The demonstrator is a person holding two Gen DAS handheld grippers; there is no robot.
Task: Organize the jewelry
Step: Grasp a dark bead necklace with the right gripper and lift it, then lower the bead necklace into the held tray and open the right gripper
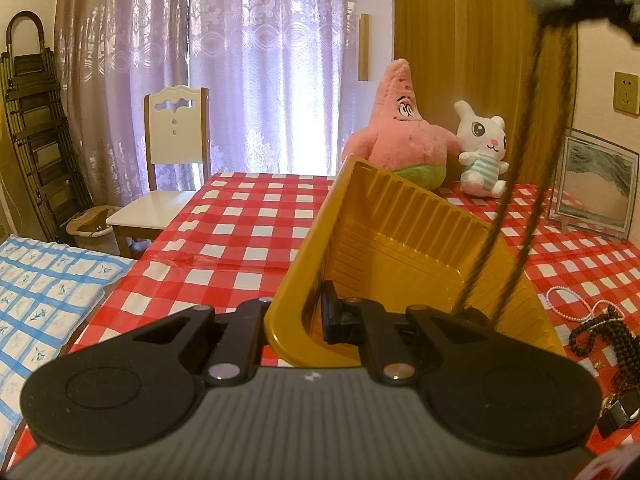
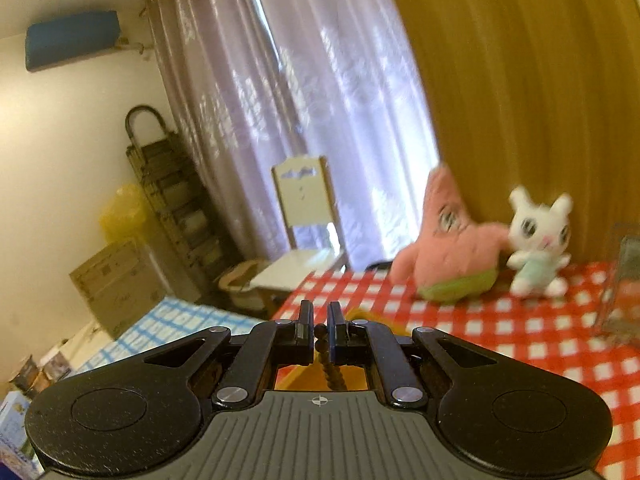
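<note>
My left gripper (image 1: 296, 320) is shut on the near rim of a yellow plastic tray (image 1: 400, 240), holding it tilted up above the red-checked table (image 1: 240, 240). A dark bead necklace (image 1: 520, 160) hangs in two long strands from my right gripper (image 1: 560, 4), which is blurred at the top right. The strands' lower ends reach into the tray. In the right wrist view my right gripper (image 2: 320, 332) is shut on the dark bead necklace (image 2: 334, 376), which drops away below the fingers. A yellow edge of the tray (image 2: 360, 314) shows under them.
More jewelry lies on the table right of the tray: a pale pink bead bracelet (image 1: 568, 304), a dark bead strand (image 1: 612, 332) and a small black and gold item (image 1: 618, 412). Two plush toys (image 1: 400, 136) and a glass frame (image 1: 592, 188) stand at the back. A chair (image 1: 176, 168) and bed (image 1: 40, 300) are left.
</note>
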